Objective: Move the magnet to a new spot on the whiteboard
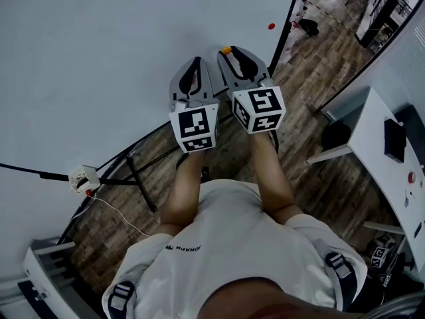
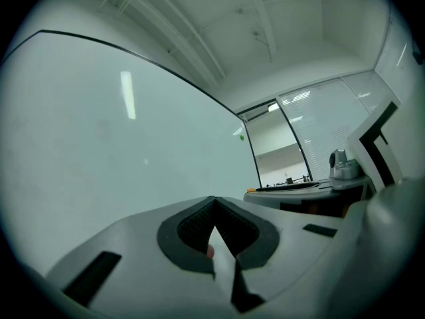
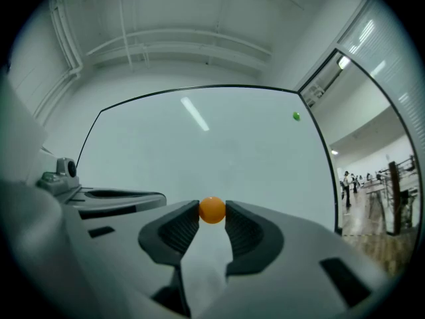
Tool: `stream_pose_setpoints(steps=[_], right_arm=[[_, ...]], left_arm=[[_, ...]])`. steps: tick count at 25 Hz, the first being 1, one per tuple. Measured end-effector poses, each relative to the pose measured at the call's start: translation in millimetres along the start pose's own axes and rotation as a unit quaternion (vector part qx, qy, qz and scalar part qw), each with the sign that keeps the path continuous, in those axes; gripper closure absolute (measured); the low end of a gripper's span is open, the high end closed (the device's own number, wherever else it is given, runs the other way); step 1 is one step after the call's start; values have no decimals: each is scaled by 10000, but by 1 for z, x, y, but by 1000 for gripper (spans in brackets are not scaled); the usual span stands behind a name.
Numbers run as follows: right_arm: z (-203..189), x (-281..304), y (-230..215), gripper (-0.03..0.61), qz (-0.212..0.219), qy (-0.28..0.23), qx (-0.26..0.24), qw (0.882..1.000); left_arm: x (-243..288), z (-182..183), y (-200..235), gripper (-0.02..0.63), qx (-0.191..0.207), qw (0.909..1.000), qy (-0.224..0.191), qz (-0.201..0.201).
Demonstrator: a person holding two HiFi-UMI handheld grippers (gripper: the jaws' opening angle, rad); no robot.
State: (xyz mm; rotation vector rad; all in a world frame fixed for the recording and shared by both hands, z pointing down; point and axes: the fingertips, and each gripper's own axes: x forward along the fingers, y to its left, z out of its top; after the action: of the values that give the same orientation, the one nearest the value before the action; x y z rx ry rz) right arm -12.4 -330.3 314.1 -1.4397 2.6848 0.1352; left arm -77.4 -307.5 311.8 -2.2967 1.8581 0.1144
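A small orange ball-shaped magnet (image 3: 212, 210) sits between the fingertips of my right gripper (image 3: 212, 212), with both pads touching its sides. From the head view the magnet (image 1: 226, 50) shows at the tip of the right gripper (image 1: 231, 53), right at the whiteboard (image 1: 99, 58) surface near its lower right part. My left gripper (image 1: 195, 62) is held beside it on the left, pointing at the board. Its jaws meet at the tip (image 2: 213, 201) with nothing between them.
A small red dot magnet (image 1: 271, 26) sits on the board near its right edge; a green dot (image 3: 296, 116) shows there in the right gripper view. The board's black stand legs (image 1: 136, 175) cross the wooden floor. A white desk (image 1: 382, 145) stands at the right.
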Motion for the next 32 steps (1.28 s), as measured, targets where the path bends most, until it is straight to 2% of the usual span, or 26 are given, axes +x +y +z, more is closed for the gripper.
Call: stream_pose_setpoints(steps=[32], right_arm=[[6,-13,6,446,-32,-54,-68,10000]], left_arm=[[-7,10,-4,612,-27,10000,-80,-35]])
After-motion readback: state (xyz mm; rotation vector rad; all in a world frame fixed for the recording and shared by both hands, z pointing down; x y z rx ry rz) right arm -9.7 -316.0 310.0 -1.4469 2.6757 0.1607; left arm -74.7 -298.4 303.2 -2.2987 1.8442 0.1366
